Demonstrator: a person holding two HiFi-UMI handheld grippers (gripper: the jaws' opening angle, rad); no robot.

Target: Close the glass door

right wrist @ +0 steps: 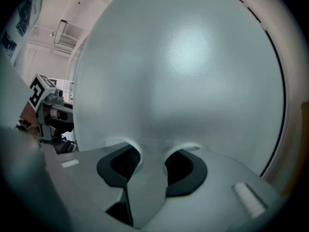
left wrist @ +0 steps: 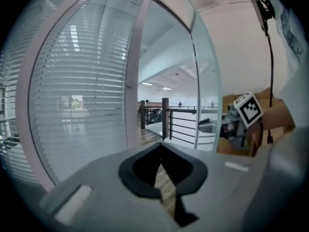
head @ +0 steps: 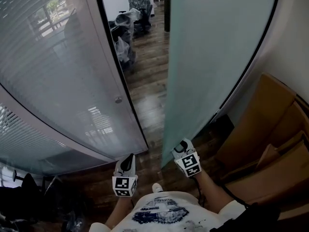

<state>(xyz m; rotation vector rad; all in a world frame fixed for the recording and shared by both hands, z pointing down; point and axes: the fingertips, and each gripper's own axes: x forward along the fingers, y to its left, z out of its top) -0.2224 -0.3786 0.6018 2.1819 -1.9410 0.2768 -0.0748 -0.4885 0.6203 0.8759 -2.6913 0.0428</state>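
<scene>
The frosted glass door stands part open, with its free edge running down the middle of the head view. My right gripper is at the bottom of that edge. In the right gripper view the frosted pane fills the picture and passes between the two jaws of the right gripper, which are closed on it. My left gripper hangs free to the left of the door, low in the gap, shut with nothing in it. In its own view the left gripper points through the doorway, with the door's edge to its right.
A curved glass wall with blinds and its dark frame post bound the doorway on the left. Wooden floor runs through the gap to plastic-wrapped chairs. Cardboard boxes lean at the right. A railing shows beyond the doorway.
</scene>
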